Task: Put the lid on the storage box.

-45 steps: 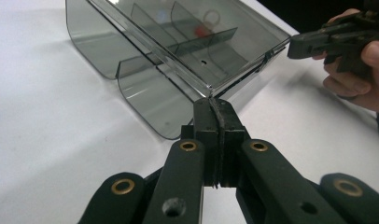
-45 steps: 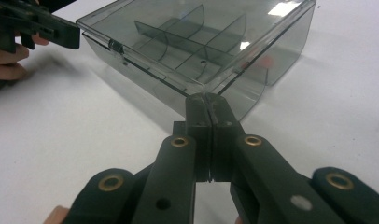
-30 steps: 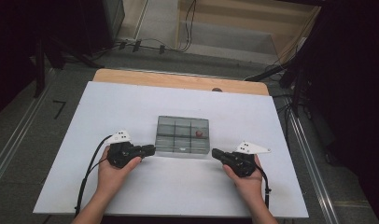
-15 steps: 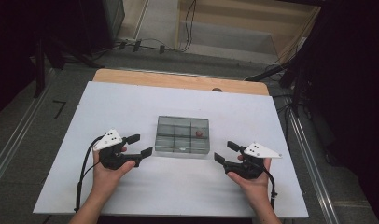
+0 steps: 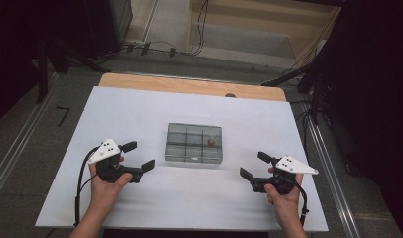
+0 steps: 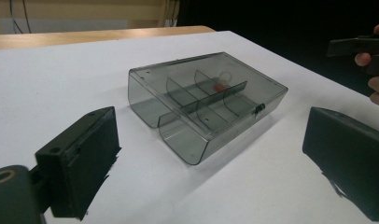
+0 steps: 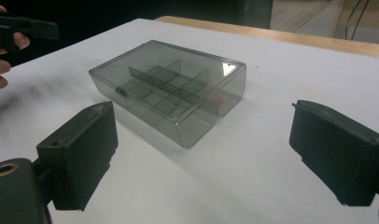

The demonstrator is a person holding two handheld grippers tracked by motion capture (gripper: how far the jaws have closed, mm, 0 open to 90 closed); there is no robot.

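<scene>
A smoky clear plastic box with inner dividers lies shut in the middle of the white table. A small red piece sits in its far right compartment, also seen through the lid as the red piece. My left gripper is to the left of the box and apart from it. Its jaws have just been opening and stand open with nothing between them. My right gripper is off the box's near right corner. It too has just been opening and holds nothing. The box shows its latch side.
The white table top has bare room on every side of the box. A wooden strip runs along its far edge. Beyond it is floor with cables. Dark space borders the right side.
Both grippers have drawn back from the box's left and right sides, outward and toward the near edge. Their jaws went from nearly shut to wide open. The box has stayed put.
</scene>
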